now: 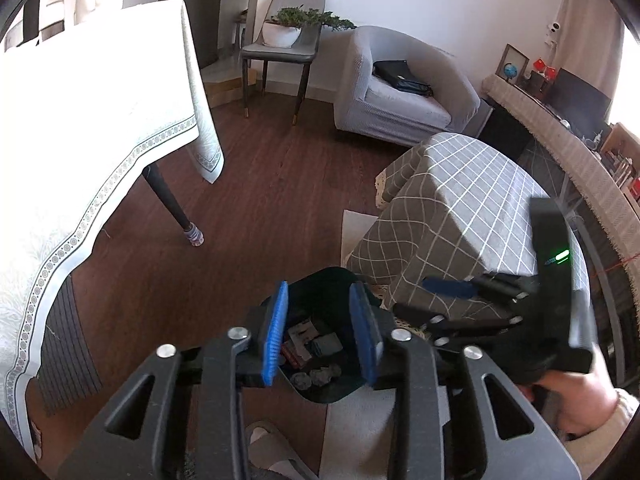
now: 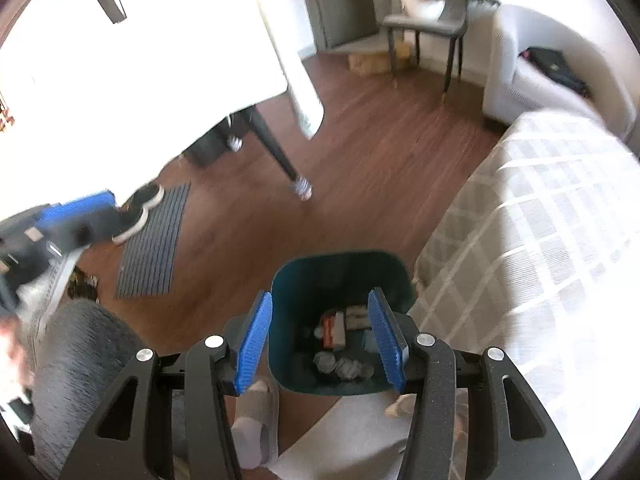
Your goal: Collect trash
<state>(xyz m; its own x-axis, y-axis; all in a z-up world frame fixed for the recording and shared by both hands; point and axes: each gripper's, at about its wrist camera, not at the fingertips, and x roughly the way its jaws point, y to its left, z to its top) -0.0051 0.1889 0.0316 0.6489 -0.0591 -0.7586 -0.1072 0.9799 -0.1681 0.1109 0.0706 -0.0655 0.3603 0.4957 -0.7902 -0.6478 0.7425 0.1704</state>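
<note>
A dark teal trash bin (image 1: 320,284) stands on the wooden floor beside a checked-cloth table. It holds crumpled paper balls (image 1: 316,376) and small cartons (image 1: 304,340). My left gripper (image 1: 322,334) hangs open and empty above the bin. The bin also shows in the right wrist view (image 2: 340,276), with paper balls (image 2: 340,364) and cartons (image 2: 334,326) inside. My right gripper (image 2: 322,342) is open and empty above it. The right gripper also shows at the right of the left wrist view (image 1: 460,300); the left gripper shows blurred at the left of the right wrist view (image 2: 76,212).
A white-clothed dining table (image 1: 80,100) stands at left with a dark leg (image 1: 168,200). A checked-cloth low table (image 1: 472,208) is right of the bin. A grey armchair (image 1: 400,88), a chair with a plant (image 1: 288,40), a striped mat (image 2: 156,244) and shoes (image 2: 140,212) are around.
</note>
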